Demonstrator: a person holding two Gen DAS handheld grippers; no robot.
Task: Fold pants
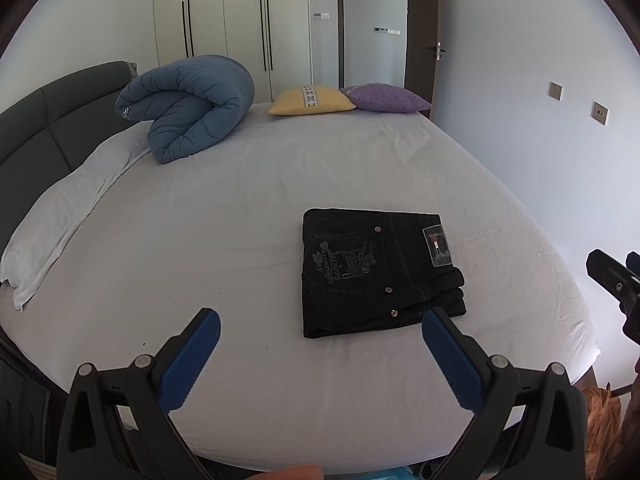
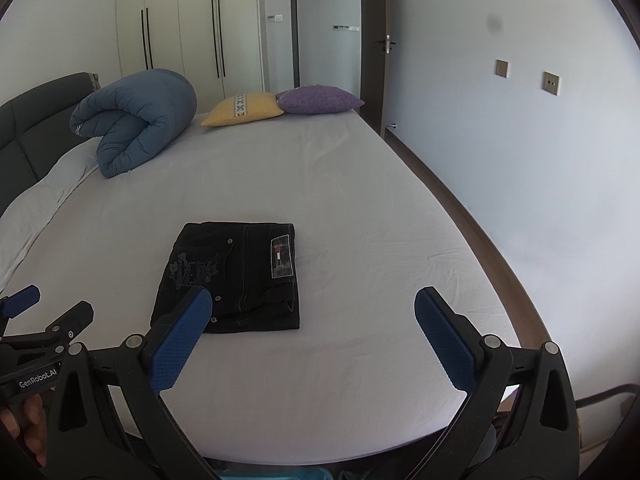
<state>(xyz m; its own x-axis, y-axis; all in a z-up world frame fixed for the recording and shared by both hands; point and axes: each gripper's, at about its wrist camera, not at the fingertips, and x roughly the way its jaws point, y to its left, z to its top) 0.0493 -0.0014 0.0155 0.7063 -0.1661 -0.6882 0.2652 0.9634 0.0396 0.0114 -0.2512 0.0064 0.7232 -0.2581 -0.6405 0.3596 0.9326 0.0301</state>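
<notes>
Black jeans (image 1: 372,272) lie folded into a compact rectangle on the white bed sheet (image 1: 240,208), back pocket embroidery and a label facing up. They also show in the right wrist view (image 2: 236,276). My left gripper (image 1: 320,344) is open and empty, held above the near part of the bed, just short of the jeans. My right gripper (image 2: 314,320) is open and empty, held near the bed's front edge, to the right of the jeans. The right gripper's body shows at the far right of the left wrist view (image 1: 616,284).
A rolled blue duvet (image 1: 188,108) lies at the back left by the grey headboard (image 1: 48,128). A yellow pillow (image 1: 312,100) and a purple pillow (image 1: 386,98) sit at the far edge. A wall (image 2: 520,160) runs close along the bed's right side.
</notes>
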